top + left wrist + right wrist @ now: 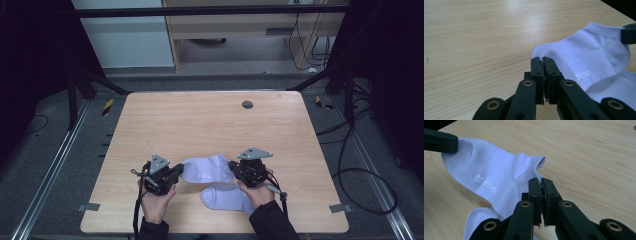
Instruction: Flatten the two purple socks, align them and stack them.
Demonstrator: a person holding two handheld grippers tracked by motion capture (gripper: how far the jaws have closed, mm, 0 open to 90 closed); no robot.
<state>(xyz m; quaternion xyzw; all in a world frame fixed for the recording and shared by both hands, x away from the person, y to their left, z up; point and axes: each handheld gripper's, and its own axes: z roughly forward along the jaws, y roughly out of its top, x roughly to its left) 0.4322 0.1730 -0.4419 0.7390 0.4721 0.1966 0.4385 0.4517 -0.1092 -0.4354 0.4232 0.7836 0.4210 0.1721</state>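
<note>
A white ankle sock [207, 169] hangs stretched between my two grippers, just above the wooden table [210, 120]. My left gripper [177, 172] is shut on its toe end [541, 53]. My right gripper [233, 166] is shut on the cuff edge [539, 166]. In the left gripper view the sock [586, 55] runs right to the other gripper's jaw tip [629, 33]. In the right gripper view printed lettering shows on the sock [491, 177], and the left gripper's jaw [439, 143] covers its far end. A second white sock [227, 197] lies flat on the table under and in front of the first.
A small round grey disc [247, 104] sits near the table's far edge. Bare wood stretches beyond the socks. Grey tape tabs [89, 206] mark the front corners. Cables [360, 175] lie on the floor at the right, and dark frame legs stand behind the table.
</note>
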